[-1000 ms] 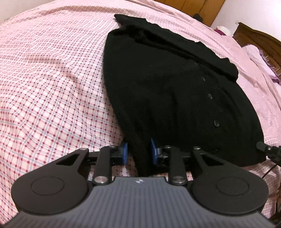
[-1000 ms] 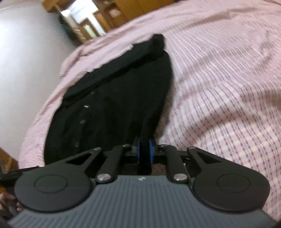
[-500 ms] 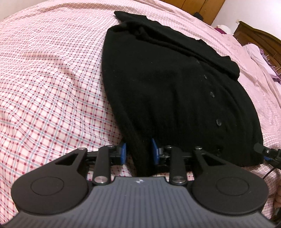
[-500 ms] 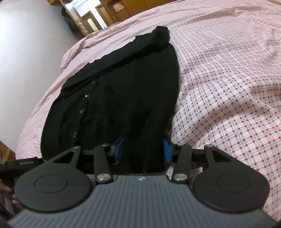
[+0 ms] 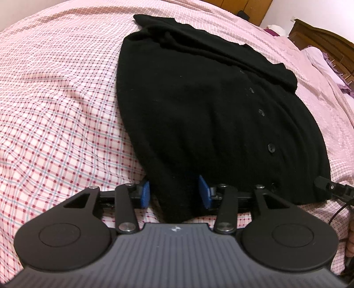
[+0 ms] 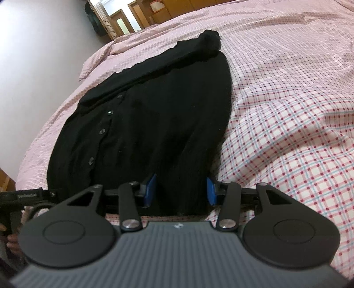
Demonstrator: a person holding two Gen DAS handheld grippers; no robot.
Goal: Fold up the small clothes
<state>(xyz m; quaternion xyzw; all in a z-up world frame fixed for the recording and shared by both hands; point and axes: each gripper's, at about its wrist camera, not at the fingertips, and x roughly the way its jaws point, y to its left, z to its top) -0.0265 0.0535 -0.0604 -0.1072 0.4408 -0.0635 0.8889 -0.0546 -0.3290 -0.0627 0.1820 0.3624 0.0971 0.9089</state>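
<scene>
Your left gripper (image 5: 174, 191) is opening, your right gripper (image 6: 180, 191) closing; both pads clear the black buttoned knit cardigan (image 5: 210, 115) at 12 o'clock on the pink checked bedsheet (image 5: 55, 110).

cardigan (image 5: 199, 106) on bed (image 5: 55, 99) | left tool (image 5: 174, 195), right tool (image 6: 180, 191) at its near hem

Bed (image 5: 55, 106) fills most of both views, spreading ahead of and to both sides of claw; covered by pink sheet (image 6: 287, 110) with red-and-teal check, softly creased. Dark wooden headboard (image 5: 325, 42) far ahead, right of left claw. Pale pillow (image 5: 318, 59) just below it. Plain pale wall (image 6: 33, 66) left of right claw. Wooden cabinets (image 6: 159, 11) and lit doorway (image 6: 120, 22) far ahead. Even, soft indoor light.
</scene>
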